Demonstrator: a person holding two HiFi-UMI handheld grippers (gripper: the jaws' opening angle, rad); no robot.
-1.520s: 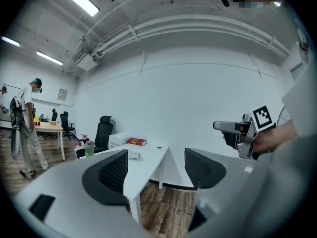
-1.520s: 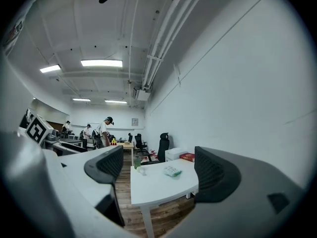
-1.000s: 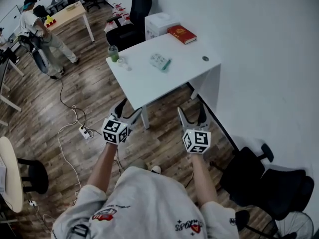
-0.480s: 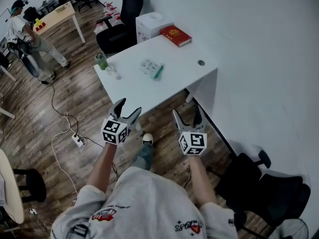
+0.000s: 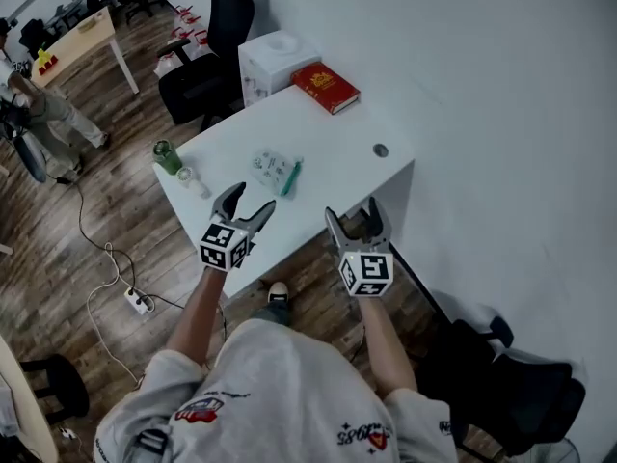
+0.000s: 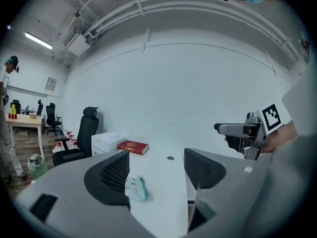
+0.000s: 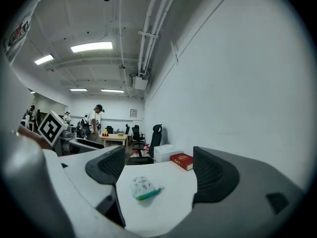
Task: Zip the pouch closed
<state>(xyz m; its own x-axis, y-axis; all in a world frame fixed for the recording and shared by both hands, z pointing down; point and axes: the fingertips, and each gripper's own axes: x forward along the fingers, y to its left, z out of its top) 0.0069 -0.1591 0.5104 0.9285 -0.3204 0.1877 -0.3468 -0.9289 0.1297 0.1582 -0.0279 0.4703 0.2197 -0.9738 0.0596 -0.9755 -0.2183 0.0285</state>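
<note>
A person holds the left gripper (image 5: 251, 199) and right gripper (image 5: 353, 210) at the near edge of a white table (image 5: 337, 138), both with jaws apart and empty; the pouch (image 5: 275, 173) lies untouched on the tabletop ahead, a red book (image 5: 326, 88) beyond it

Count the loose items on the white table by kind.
Pouch: 1
Red book: 1
Green bottle: 1
Small clear container: 1
Total: 4
White box at the far end is not counted: can't tell whether it stands on the table or behind it.
</note>
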